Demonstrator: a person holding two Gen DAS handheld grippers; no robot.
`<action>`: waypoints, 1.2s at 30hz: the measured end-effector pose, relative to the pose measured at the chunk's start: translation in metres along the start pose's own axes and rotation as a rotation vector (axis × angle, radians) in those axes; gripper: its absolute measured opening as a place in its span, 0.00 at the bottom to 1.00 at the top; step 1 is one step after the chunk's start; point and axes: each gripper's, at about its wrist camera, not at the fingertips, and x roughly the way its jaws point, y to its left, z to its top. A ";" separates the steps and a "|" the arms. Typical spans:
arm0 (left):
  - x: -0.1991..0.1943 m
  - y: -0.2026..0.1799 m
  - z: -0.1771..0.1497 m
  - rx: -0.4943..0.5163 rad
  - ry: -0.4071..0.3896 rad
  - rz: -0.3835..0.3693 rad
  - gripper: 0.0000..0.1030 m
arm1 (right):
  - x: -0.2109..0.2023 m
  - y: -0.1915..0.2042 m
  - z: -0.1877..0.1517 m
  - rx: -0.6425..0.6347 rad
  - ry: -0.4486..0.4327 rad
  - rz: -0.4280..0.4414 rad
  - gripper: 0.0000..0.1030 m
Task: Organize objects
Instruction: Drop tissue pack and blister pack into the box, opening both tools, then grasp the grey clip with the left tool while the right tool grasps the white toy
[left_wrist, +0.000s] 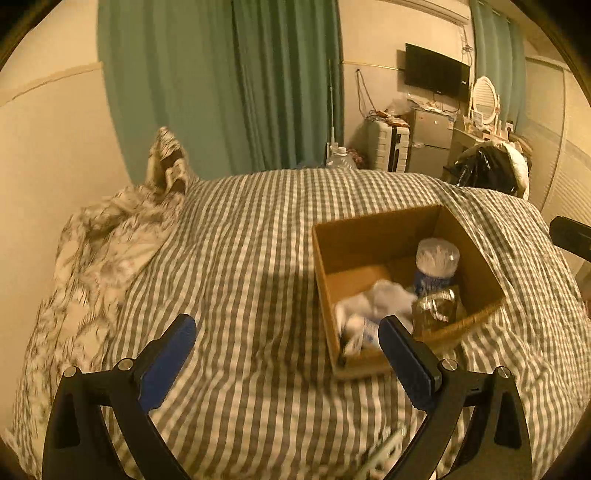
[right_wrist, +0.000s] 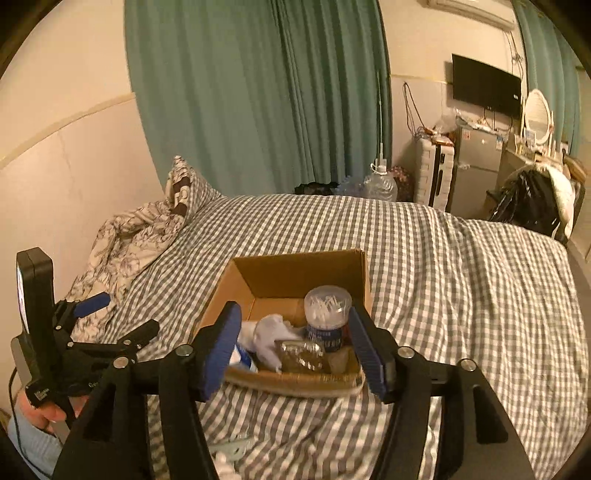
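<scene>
An open cardboard box (left_wrist: 373, 236) (right_wrist: 295, 271) sits on the checked bed. Inside stand a clear tub of cotton swabs (left_wrist: 437, 264) (right_wrist: 327, 314), a crumpled white cloth (left_wrist: 380, 299) (right_wrist: 271, 332) and a clear plastic-wrapped item (left_wrist: 437, 308) (right_wrist: 301, 354). My left gripper (left_wrist: 288, 328) is open and empty, above the bed just left of the box; it also shows at the left of the right wrist view (right_wrist: 122, 314). My right gripper (right_wrist: 293, 325) is open and empty, its fingers on either side of the box's near part.
The grey checked bedcover (left_wrist: 240, 258) (right_wrist: 443, 266) fills the middle. A patterned quilt (left_wrist: 103, 251) (right_wrist: 125, 240) is bunched at the left by the wall. A white object (left_wrist: 384, 450) (right_wrist: 229, 454) lies at the bed's near edge. A fridge, suitcase and chair stand far right.
</scene>
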 end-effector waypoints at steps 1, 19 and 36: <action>-0.004 0.001 -0.006 -0.006 0.004 0.003 0.99 | -0.005 0.004 -0.005 -0.011 0.001 -0.003 0.62; 0.006 -0.008 -0.132 -0.013 0.176 0.020 0.99 | 0.047 0.060 -0.154 -0.084 0.311 0.035 0.79; 0.028 0.010 -0.155 -0.073 0.254 0.003 0.99 | 0.097 0.090 -0.202 -0.198 0.554 0.085 0.57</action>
